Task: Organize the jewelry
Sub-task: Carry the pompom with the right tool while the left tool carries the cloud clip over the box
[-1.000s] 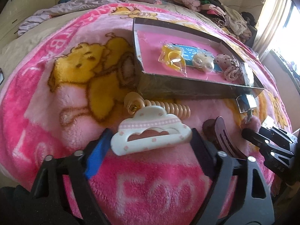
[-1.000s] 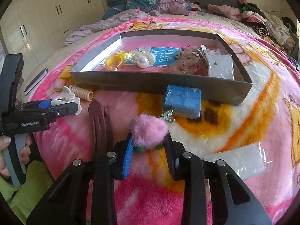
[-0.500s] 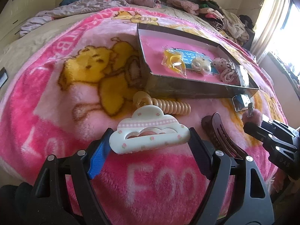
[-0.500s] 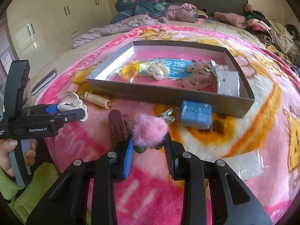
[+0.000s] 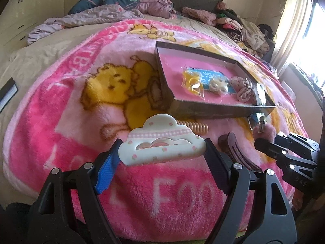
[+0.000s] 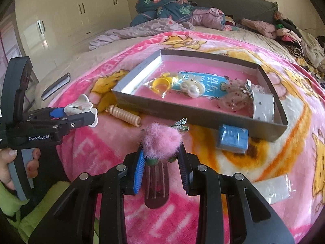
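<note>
White glossy plastic, cut in the outline of a cloud, fills the space between the left gripper (image 5: pixel 161 158) fingers: a cloud-shaped hair claw clip (image 5: pixel 161 144) with a pink gingham band across its top, small pink dots along its body and an oval slot through the middle. The two jaws press on its ends, a blue pad on one side and a dark pad on the other, and the clip hangs above the blanket. The right gripper (image 6: pixel 161 162) is closed on a fluffy pink pom-pom hair clip (image 6: pixel 161 140), whose fur bulges over the fingertips; small green beads show under the fur and a silver metal alligator clip juts out behind it.

Under the right gripper lies a long dark brown ribbed hair clip (image 6: pixel 156 185) on the pink fleece blanket with yellow bear print (image 5: pixel 71 122). Just beyond the cloud clip a beige spiral coil hair tie (image 6: pixel 126 116) rests against the near wall of a shallow grey cardboard tray (image 6: pixel 203 113). Inside the tray, on its pink floor, lie a yellow ring in a clear bag (image 6: pixel 160 84), a pearl piece on a blue card (image 6: pixel 193 88), a speckled pink scrunchie (image 5: pixel 242 88) and a small white packet (image 6: pixel 264 107). A small blue box (image 6: pixel 232 138) leans on the tray's outer wall, and a clear plastic bag (image 6: pixel 273 189) lies on the blanket to the right.
</note>
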A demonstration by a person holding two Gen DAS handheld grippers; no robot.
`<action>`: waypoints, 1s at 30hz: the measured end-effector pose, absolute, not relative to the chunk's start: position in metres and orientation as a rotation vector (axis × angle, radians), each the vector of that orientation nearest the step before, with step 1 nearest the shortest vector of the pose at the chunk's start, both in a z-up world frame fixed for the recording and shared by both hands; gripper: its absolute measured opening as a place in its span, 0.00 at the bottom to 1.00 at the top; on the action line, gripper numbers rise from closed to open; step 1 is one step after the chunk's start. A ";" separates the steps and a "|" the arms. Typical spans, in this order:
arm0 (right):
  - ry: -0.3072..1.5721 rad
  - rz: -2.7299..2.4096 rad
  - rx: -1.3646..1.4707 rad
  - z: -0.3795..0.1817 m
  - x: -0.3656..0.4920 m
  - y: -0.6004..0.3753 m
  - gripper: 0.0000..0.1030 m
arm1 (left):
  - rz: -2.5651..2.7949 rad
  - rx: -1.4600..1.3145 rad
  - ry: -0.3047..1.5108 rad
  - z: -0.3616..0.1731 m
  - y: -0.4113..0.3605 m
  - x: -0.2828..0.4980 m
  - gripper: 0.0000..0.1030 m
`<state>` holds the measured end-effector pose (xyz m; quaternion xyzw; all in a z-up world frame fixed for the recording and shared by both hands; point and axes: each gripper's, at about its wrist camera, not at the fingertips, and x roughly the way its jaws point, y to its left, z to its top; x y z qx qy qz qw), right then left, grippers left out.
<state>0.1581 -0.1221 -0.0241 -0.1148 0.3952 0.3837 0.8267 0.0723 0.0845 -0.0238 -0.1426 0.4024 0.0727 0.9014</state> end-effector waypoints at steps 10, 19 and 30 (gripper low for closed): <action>0.827 0.798 -0.210 -0.016 0.167 -0.120 0.28 | 0.124 -0.315 0.816 -0.011 0.088 0.080 0.68; 0.815 0.751 -0.168 -0.007 0.182 -0.131 0.28 | 0.087 -0.298 0.805 0.003 0.082 0.097 0.68; 0.773 0.671 -0.132 0.011 0.204 -0.152 0.28 | 0.019 -0.271 0.764 0.027 0.065 0.125 0.68</action>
